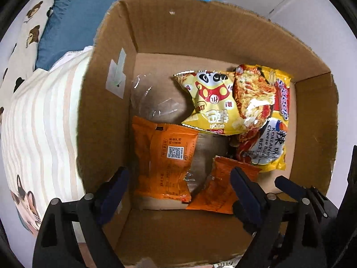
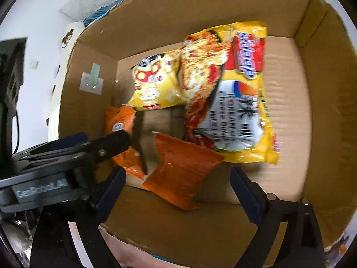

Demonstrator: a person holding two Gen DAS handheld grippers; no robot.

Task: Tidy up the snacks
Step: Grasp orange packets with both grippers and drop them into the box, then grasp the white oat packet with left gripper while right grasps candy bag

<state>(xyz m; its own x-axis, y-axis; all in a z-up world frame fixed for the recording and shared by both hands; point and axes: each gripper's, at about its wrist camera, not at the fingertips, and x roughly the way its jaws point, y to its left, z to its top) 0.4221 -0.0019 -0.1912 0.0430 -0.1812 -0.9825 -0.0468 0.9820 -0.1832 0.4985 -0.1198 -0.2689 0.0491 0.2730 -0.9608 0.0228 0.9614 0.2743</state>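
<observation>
An open cardboard box (image 1: 218,35) holds several snack packs. A yellow chip bag with a panda (image 1: 212,102) and a yellow Korean noodle pack (image 1: 265,120) lie at the back right. An orange pack with a QR code (image 1: 165,163) and a second orange pack (image 1: 221,189) lie at the front. My left gripper (image 1: 178,192) is open and empty above the orange packs. My right gripper (image 2: 178,192) is open and empty above the second orange pack (image 2: 180,174), beside the noodle pack (image 2: 236,102) and the chip bag (image 2: 154,82). The left gripper's body (image 2: 67,156) shows at the left.
The box (image 2: 323,111) sits on a bed with a striped blanket (image 1: 44,122), a blue pillow (image 1: 93,17) and a bear-print pillow (image 1: 29,29). A white wall (image 1: 301,2) stands behind. Clear tape (image 1: 156,102) lies on the box floor.
</observation>
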